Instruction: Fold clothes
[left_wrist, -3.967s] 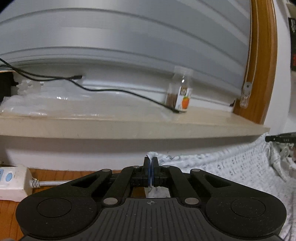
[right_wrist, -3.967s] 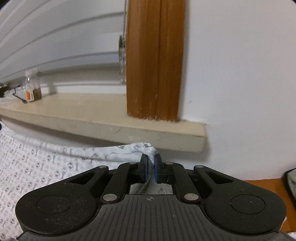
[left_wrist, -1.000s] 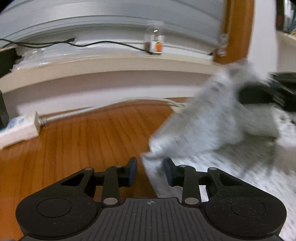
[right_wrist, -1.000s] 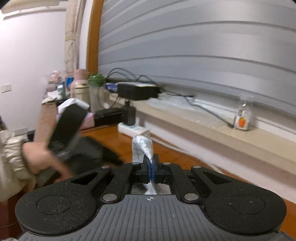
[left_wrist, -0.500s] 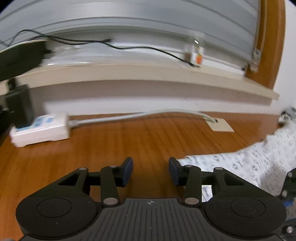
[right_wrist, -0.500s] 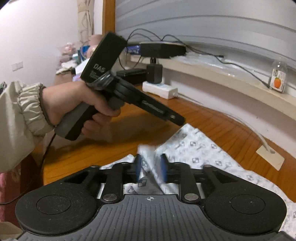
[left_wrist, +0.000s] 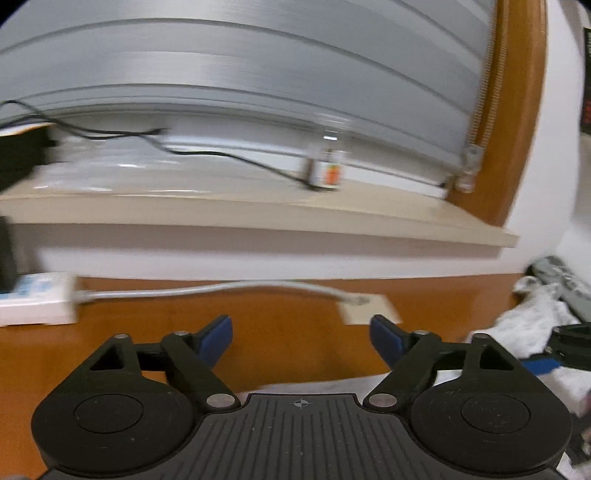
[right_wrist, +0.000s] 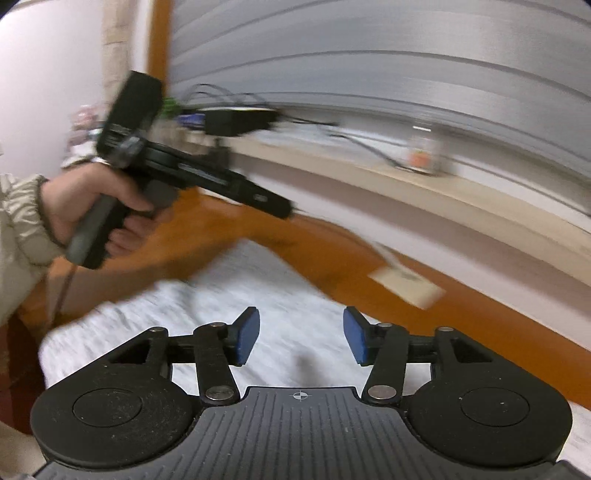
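Observation:
A white garment with a small grey print (right_wrist: 236, 295) lies spread on the wooden floor (right_wrist: 461, 317). My right gripper (right_wrist: 301, 341) hovers over it, open, nothing between its blue pads. In the left wrist view my left gripper (left_wrist: 301, 338) is open above bare floor (left_wrist: 288, 314), and a bunched part of the garment (left_wrist: 528, 325) lies at the right. The right wrist view also shows the left gripper's black body (right_wrist: 192, 173) held in a person's hand (right_wrist: 92, 206), raised above the garment's left side. Both views are motion-blurred.
A beige window ledge (left_wrist: 258, 210) runs along the wall with a small bottle (left_wrist: 328, 170), black cables and a black box (right_wrist: 236, 122). A white power strip (left_wrist: 35, 299) with a grey cord (left_wrist: 221, 288) and a pale floor plate (right_wrist: 406, 288) lie on the floor.
Both grippers let go of the garment, which now lies on the floor. The jaws have opened wider since half a second ago, and the left gripper has lifted up and away.

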